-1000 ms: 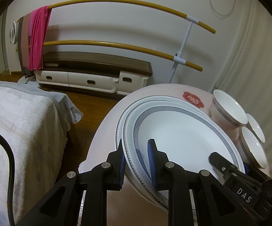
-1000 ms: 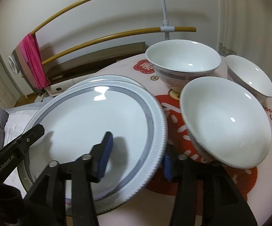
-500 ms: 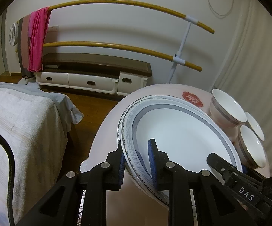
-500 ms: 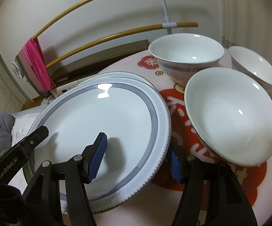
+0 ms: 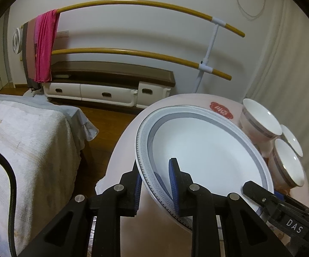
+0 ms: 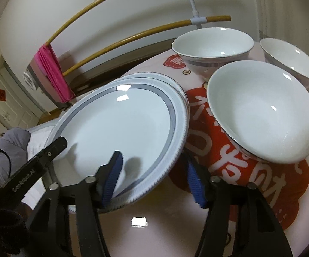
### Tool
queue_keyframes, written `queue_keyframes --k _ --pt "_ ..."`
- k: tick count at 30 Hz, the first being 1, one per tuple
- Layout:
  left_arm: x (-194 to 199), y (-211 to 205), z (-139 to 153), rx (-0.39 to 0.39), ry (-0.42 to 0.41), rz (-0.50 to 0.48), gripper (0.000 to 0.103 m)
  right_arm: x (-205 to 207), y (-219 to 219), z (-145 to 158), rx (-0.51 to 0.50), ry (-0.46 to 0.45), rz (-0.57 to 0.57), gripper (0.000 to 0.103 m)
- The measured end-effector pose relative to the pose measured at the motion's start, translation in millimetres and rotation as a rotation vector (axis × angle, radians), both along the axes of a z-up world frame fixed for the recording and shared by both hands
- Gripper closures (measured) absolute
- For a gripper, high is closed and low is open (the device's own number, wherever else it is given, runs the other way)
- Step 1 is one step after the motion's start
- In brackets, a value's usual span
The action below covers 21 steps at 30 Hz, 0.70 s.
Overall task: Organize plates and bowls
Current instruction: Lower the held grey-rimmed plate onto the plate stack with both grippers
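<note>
A white plate with a grey patterned rim (image 5: 208,150) is tilted above a second like plate, whose edge (image 6: 152,75) shows behind it. My left gripper (image 5: 154,184) is shut on the near left rim of the top plate (image 6: 122,124). My right gripper (image 6: 152,171) is open, its fingers astride the plate's near right rim. Three white bowls stand to the right: a near one (image 6: 261,111), a far one (image 6: 212,42) and one at the far right (image 6: 291,60). They also show in the left wrist view (image 5: 259,115).
The dishes rest on a round pink table with red print (image 6: 240,171). A bed with a pale cover (image 5: 26,139) stands left of the table. A low cabinet (image 5: 111,85) and yellow rails with a pink cloth (image 5: 45,47) line the wall.
The top plate has shifted and tilted over the lower plate, which is now almost covered. My right gripper has moved closer along the plate's rim and stays open.
</note>
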<state>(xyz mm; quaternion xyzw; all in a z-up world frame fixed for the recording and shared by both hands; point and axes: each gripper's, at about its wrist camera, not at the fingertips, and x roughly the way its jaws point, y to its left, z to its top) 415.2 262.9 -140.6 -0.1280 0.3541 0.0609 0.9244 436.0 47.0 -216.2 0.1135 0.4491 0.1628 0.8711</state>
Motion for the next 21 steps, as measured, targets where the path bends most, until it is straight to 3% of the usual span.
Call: queue_keyframes --k 3,21 --pt "-0.4 -1.0 -1.2 -0.001 0.003 0.004 0.083 1.8 1.4 -3.6 0.013 0.004 0.012 0.054" --pt "-4.7 -3.8 1.3 -0.011 0.003 0.011 0.082 5.2 1.1 -7.4 0.028 -0.028 0.002 0.056"
